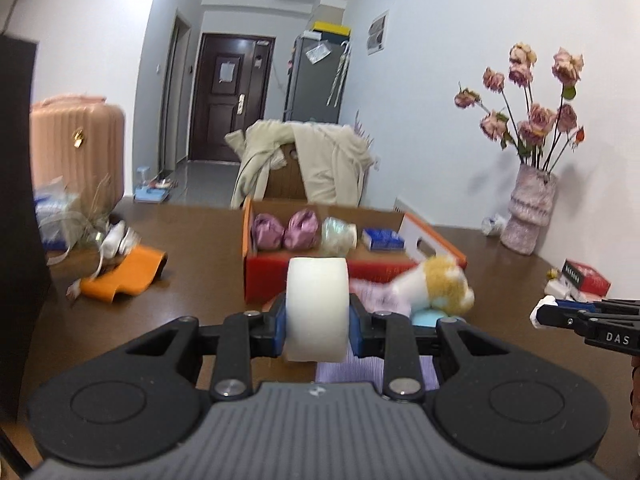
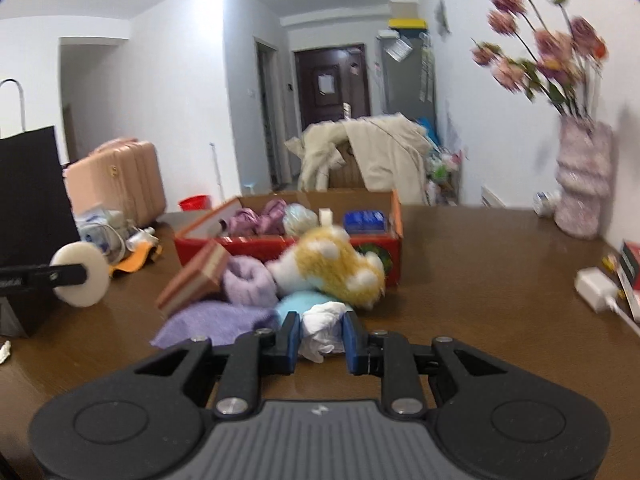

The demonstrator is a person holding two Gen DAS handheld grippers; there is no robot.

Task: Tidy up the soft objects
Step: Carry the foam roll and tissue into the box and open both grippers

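Note:
My left gripper [image 1: 318, 316] is shut on a white round sponge [image 1: 316, 308] and holds it above the table in front of the red box [image 1: 360, 272]; it also shows in the right wrist view [image 2: 82, 274]. My right gripper [image 2: 320, 338] is shut on a crumpled white cloth [image 2: 322, 326]. Just beyond lie a yellow and white plush toy [image 2: 336, 266], a light blue soft thing [image 2: 296, 304] and purple knit cloths [image 2: 224, 320]. The red box [image 2: 280, 246] holds two purple pouches [image 1: 286, 230], a pale bundle [image 1: 338, 234] and a blue packet [image 1: 382, 238].
A vase of dried roses [image 1: 526, 212] stands at the right by the wall. An orange case [image 1: 126, 274] and cables lie at the left. A black bag [image 2: 32, 220] stands at the far left. A red booklet and a white charger [image 2: 596, 290] lie at the right edge.

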